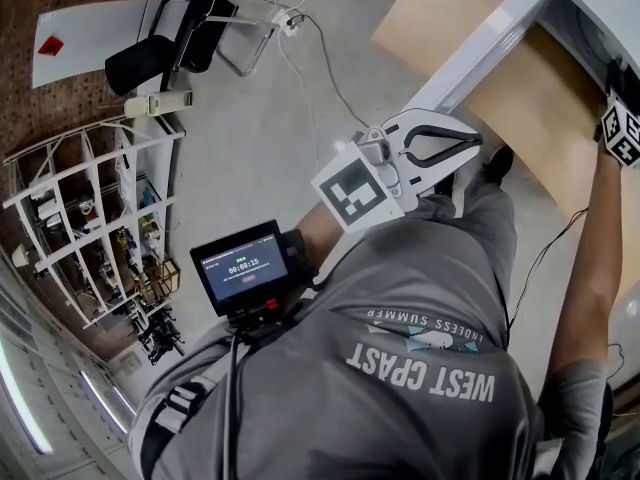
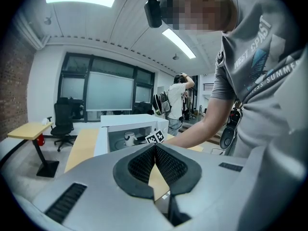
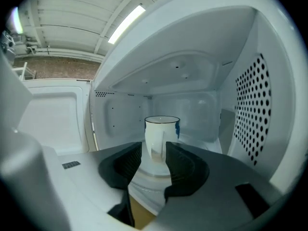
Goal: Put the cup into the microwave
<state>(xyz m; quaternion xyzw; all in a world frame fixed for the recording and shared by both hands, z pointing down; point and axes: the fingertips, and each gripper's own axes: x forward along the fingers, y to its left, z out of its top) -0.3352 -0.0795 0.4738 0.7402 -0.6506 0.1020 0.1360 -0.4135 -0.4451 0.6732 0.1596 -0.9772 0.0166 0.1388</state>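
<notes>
A white cup (image 3: 161, 138) with a blue mark stands upright on the glass turntable (image 3: 144, 179) inside the white microwave (image 3: 245, 109), its handle turned toward me. My right gripper (image 3: 154, 149) is inside the cavity, open; the handle shows in the gap between the pads, and neither pad presses on it. In the head view only the right gripper's marker cube (image 1: 620, 128) shows at the microwave's mouth. My left gripper (image 1: 472, 140) hangs shut and empty by the person's waist. From the left gripper view (image 2: 155, 150) the cup (image 2: 129, 138) is seen in the microwave (image 2: 134, 124).
The microwave's door (image 1: 480, 48) stands open over a wooden table (image 1: 540, 108). On the floor to the left are a black chair (image 1: 170, 38), a white rack (image 1: 90, 228) and cables (image 1: 310, 38). Another person (image 2: 175, 102) stands far back in the room.
</notes>
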